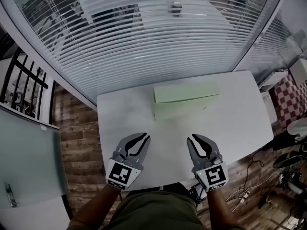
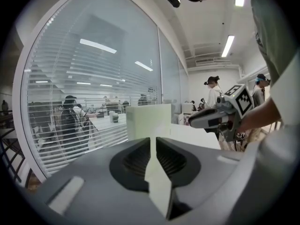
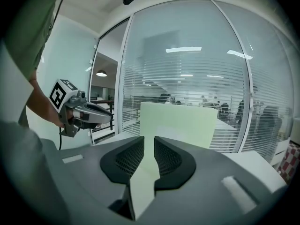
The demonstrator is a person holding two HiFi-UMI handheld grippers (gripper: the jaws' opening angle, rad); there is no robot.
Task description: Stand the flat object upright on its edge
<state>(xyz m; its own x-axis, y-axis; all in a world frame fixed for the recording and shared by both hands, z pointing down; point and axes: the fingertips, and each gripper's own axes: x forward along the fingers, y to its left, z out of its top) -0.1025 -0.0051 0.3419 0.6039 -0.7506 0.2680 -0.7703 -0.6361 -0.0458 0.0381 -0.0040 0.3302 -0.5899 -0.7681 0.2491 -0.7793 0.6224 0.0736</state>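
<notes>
A pale green flat box (image 1: 186,96) stands upright on its long edge at the middle back of the white table (image 1: 240,109). Its broad face fills the middle of the left gripper view (image 2: 147,118) and the right gripper view (image 3: 187,123). My left gripper (image 1: 143,137) and right gripper (image 1: 194,138) hover side by side near the table's front edge, well short of the box. Each pair of jaws stands nearly together with only a thin slit and nothing between them (image 2: 152,139) (image 3: 149,138).
A curved glass wall with slatted blinds (image 1: 144,42) rises right behind the table. Wooden floor (image 1: 76,138) lies to the left. Cables (image 1: 268,176) and a chequered surface (image 1: 290,102) lie at the right. Bare tabletop separates the grippers from the box.
</notes>
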